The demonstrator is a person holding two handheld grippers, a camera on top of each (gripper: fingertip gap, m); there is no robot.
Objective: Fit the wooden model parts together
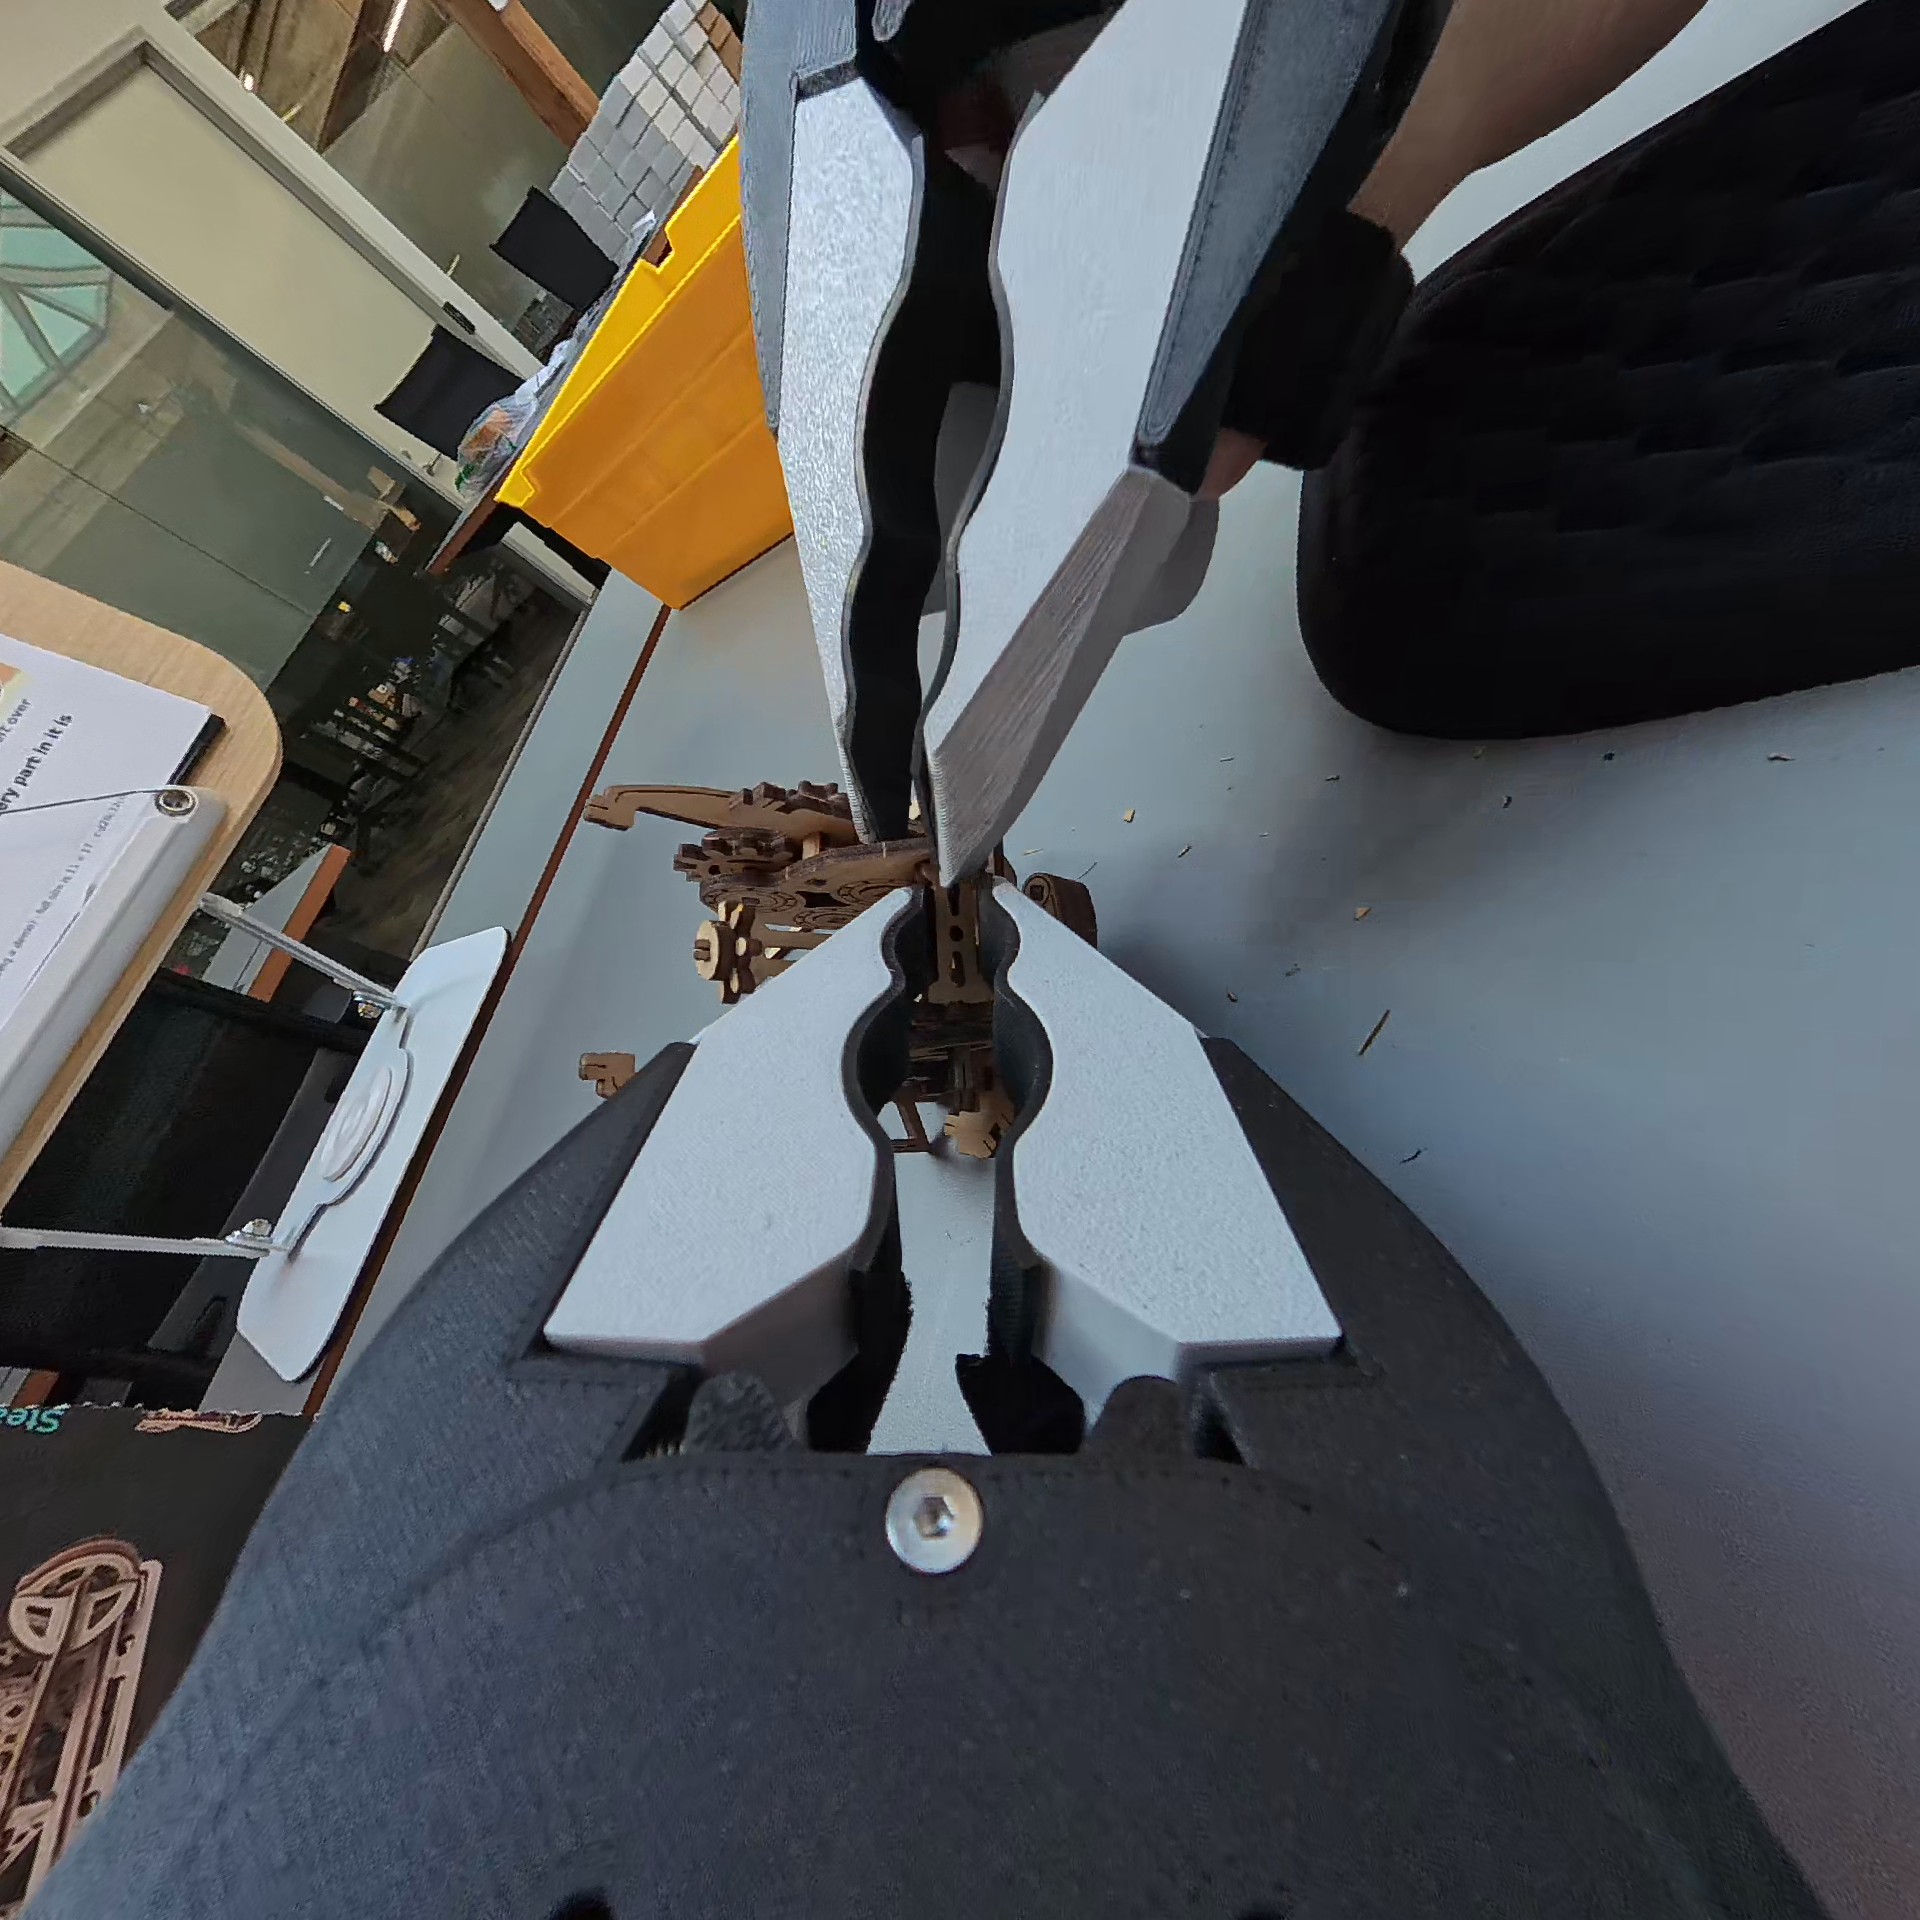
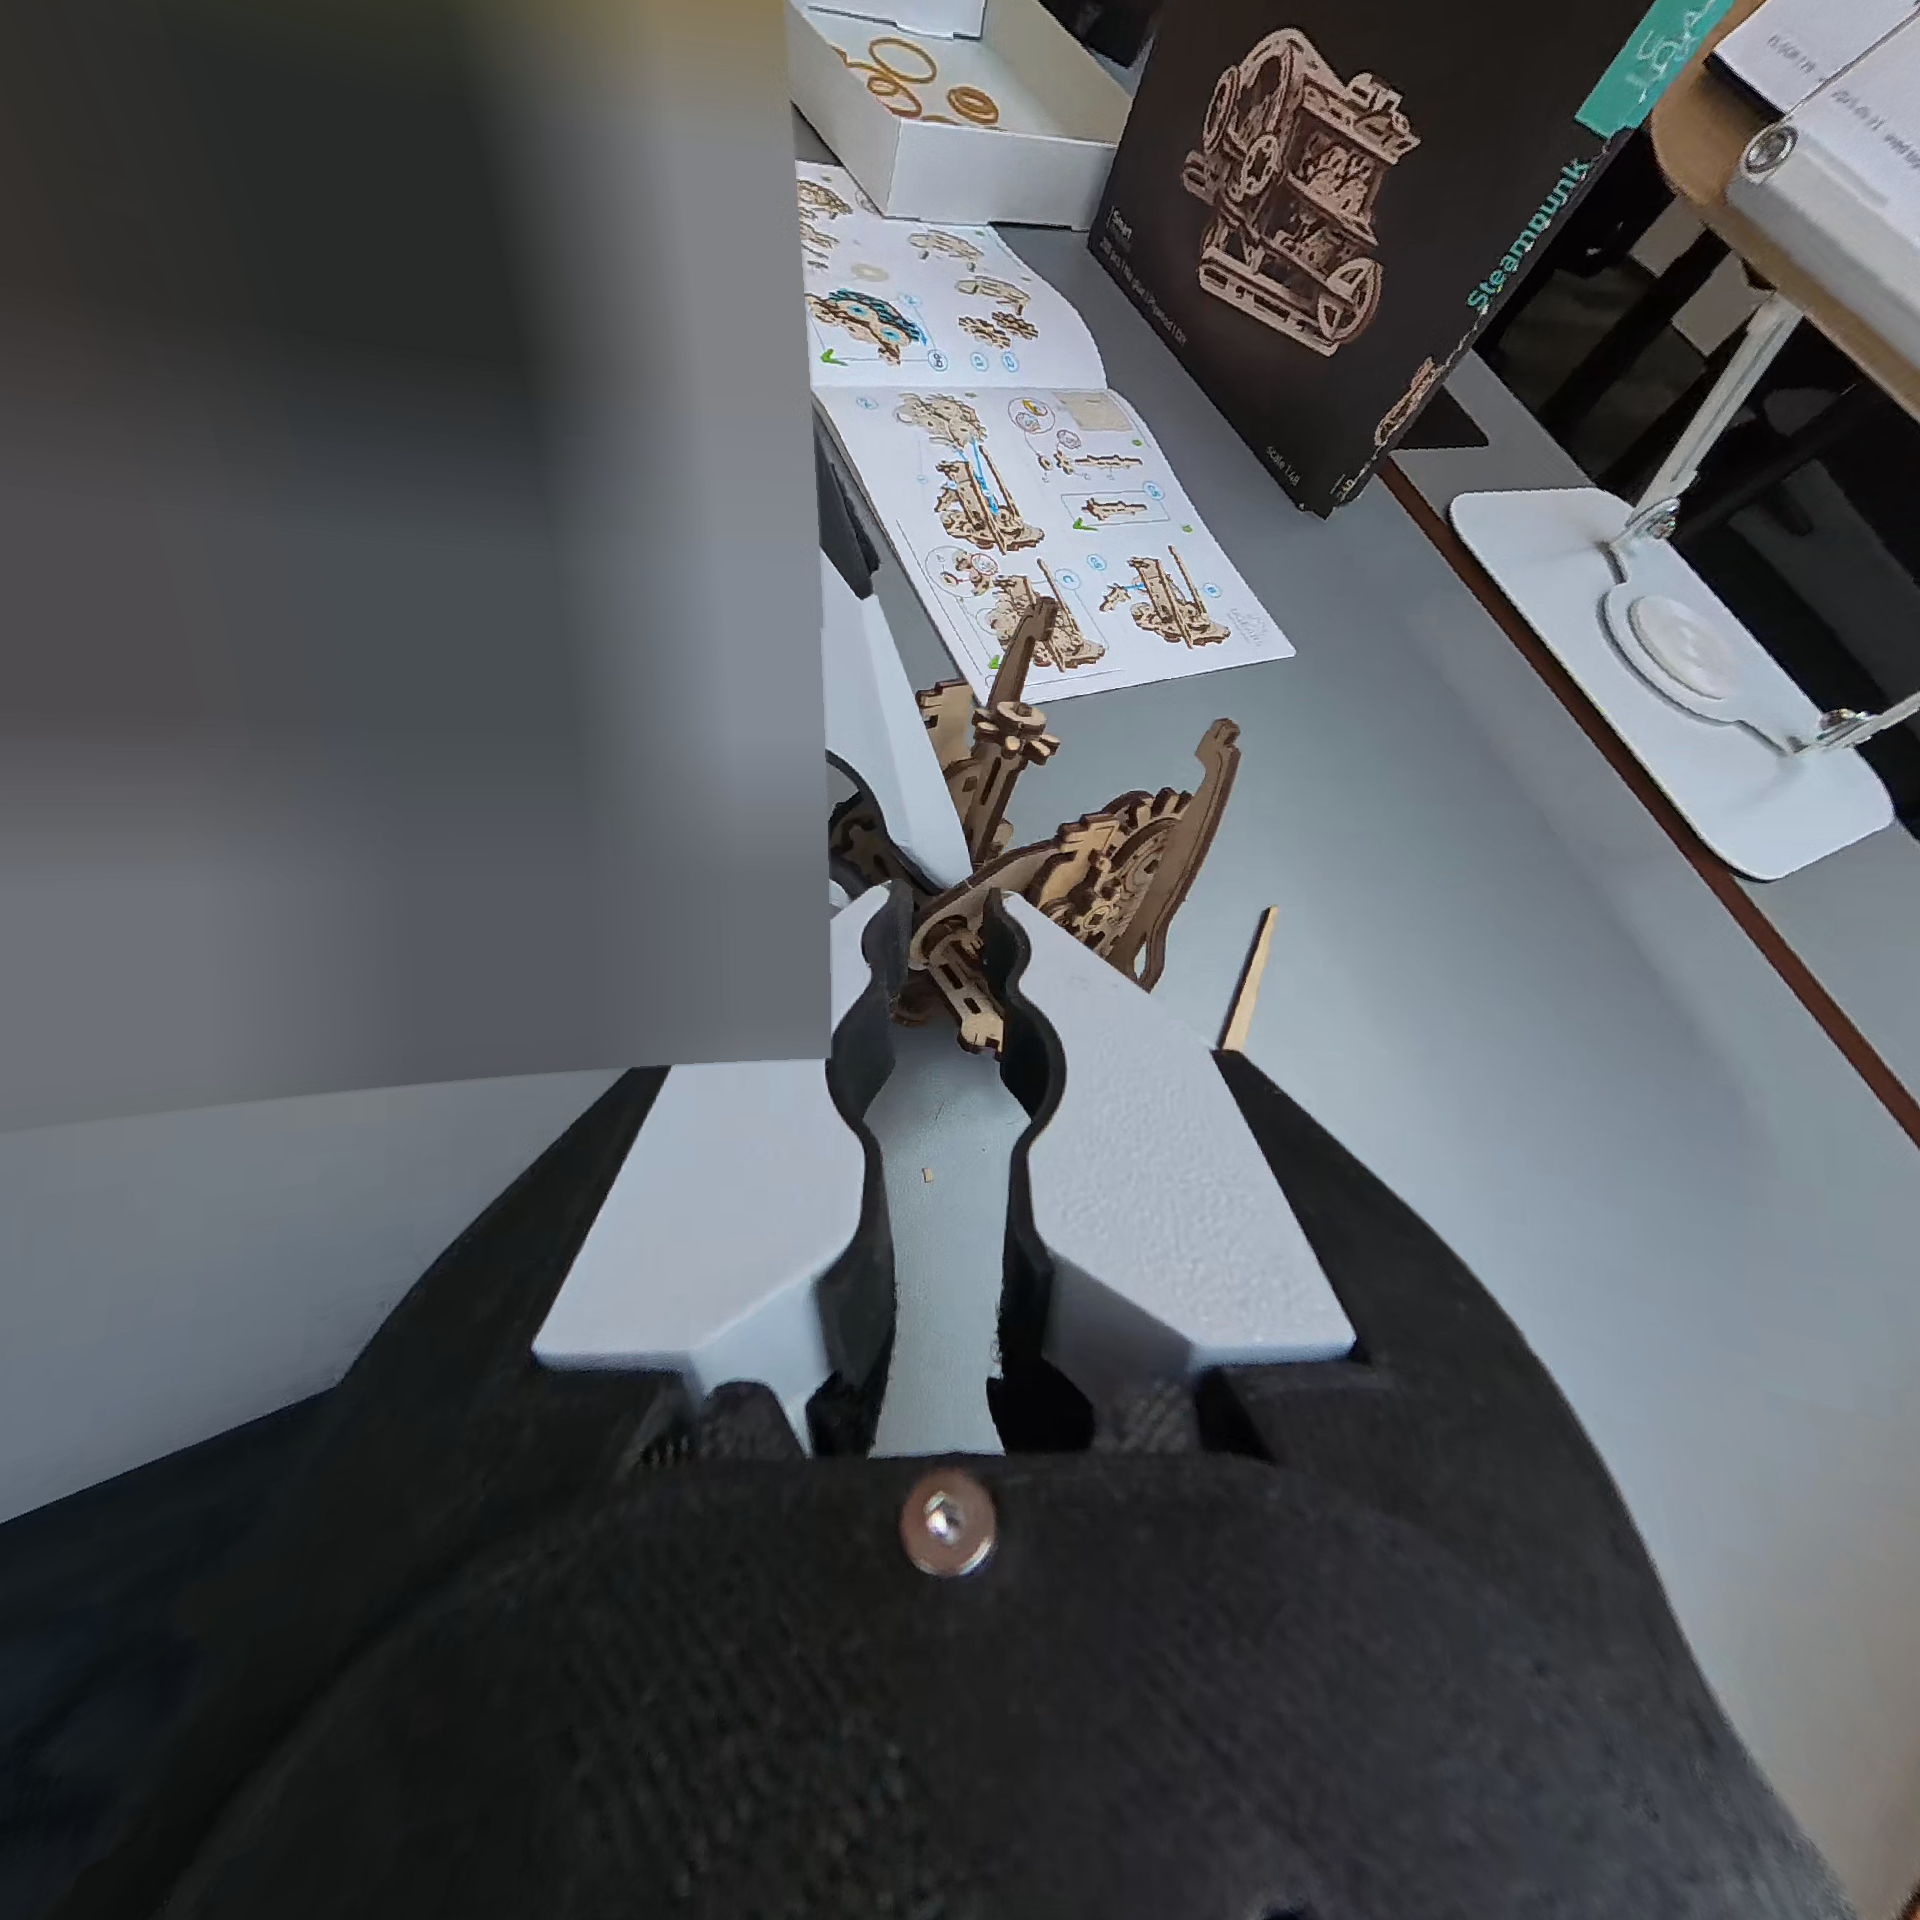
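A wooden model [image 1: 769, 883] of gears and lever arms stands on the grey table [image 1: 1558, 1039]; it also shows in the right wrist view [image 2: 1122, 862]. My left gripper [image 1: 951, 899] is shut on a slotted upright part of the model [image 1: 951, 956]. My right gripper [image 2: 943, 920] is shut on a curved plate and slotted bar of the same model [image 2: 951, 971]. In the left wrist view the right gripper [image 1: 914, 842] comes down from above, its tips meeting mine. In the right wrist view one left finger [image 2: 904, 769] shows; a blur patch hides the rest.
A yellow bin [image 1: 665, 416] stands far back. An open instruction booklet [image 2: 1039, 499], a black model box [image 2: 1299, 239] and a white parts box [image 2: 935, 104] lie beyond the model. A white stand base [image 2: 1662, 675] sits at the table edge. A thin wooden stick [image 2: 1247, 977] lies nearby.
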